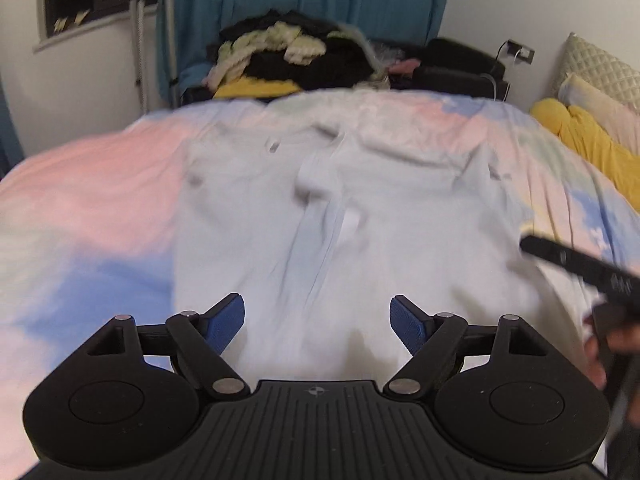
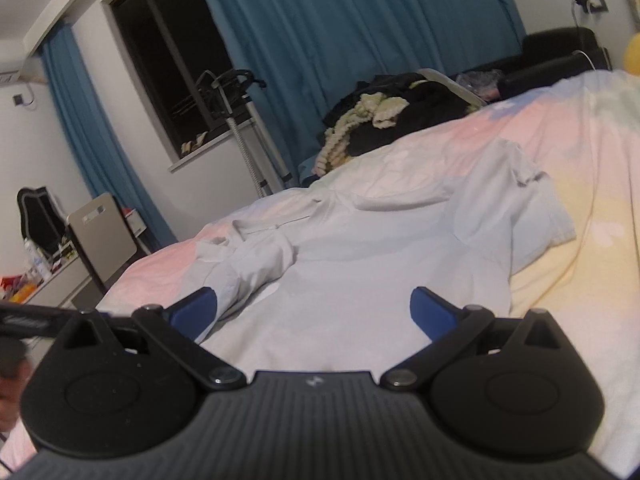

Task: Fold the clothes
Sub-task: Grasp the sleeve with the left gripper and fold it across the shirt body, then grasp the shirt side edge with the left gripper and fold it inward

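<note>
A pale blue-white shirt (image 1: 328,216) lies spread flat on the bed, collar end toward the far side. It also shows in the right wrist view (image 2: 360,264), with one sleeve bunched at the left and the other spread to the right. My left gripper (image 1: 317,320) is open and empty, hovering over the shirt's near hem. My right gripper (image 2: 314,314) is open and empty, over the near part of the shirt. Part of the right gripper's black body (image 1: 580,264) shows at the right edge of the left wrist view.
The bed has a pastel pink, blue and yellow cover (image 1: 80,184). A heap of dark and cream clothes (image 1: 288,56) lies beyond the far edge. Yellow cushion (image 1: 592,140) and pillows at the right. A chair (image 2: 102,240), cluttered desk and teal curtains (image 2: 340,40) stand to the left.
</note>
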Demonstrator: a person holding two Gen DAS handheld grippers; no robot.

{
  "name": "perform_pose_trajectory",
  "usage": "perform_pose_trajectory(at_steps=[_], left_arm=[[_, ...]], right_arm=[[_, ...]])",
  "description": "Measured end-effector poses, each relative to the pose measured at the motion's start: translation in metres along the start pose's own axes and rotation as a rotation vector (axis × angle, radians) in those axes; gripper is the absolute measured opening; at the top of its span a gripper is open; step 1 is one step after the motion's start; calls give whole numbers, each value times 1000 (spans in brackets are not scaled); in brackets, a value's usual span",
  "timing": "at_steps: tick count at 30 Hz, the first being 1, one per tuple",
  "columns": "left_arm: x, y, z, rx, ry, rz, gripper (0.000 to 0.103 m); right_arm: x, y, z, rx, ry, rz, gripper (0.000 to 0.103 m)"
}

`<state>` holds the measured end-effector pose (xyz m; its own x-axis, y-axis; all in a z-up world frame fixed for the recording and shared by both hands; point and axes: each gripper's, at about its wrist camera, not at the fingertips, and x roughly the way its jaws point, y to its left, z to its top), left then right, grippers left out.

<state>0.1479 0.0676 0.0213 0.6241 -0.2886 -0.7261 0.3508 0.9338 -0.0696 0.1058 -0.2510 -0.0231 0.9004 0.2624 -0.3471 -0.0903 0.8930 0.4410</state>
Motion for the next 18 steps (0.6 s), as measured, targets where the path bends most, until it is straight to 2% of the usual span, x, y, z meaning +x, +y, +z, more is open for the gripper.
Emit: perform_pose_trajectory(at_steps=[7, 14, 15, 18], left_arm=[[-48, 62, -75, -180, 190, 24, 82], [-41, 59, -105, -111, 391, 32, 80], [-40, 58, -110, -101, 419, 33, 78], [-38, 54, -120, -67, 511, 38, 59]], right_arm=[[-24, 19, -6, -42, 20, 44, 103], [-50, 31, -13, -60, 41, 56, 103], [-52, 32, -14, -69, 43, 49, 103], [-54, 33, -17, -93, 50, 25, 103]])
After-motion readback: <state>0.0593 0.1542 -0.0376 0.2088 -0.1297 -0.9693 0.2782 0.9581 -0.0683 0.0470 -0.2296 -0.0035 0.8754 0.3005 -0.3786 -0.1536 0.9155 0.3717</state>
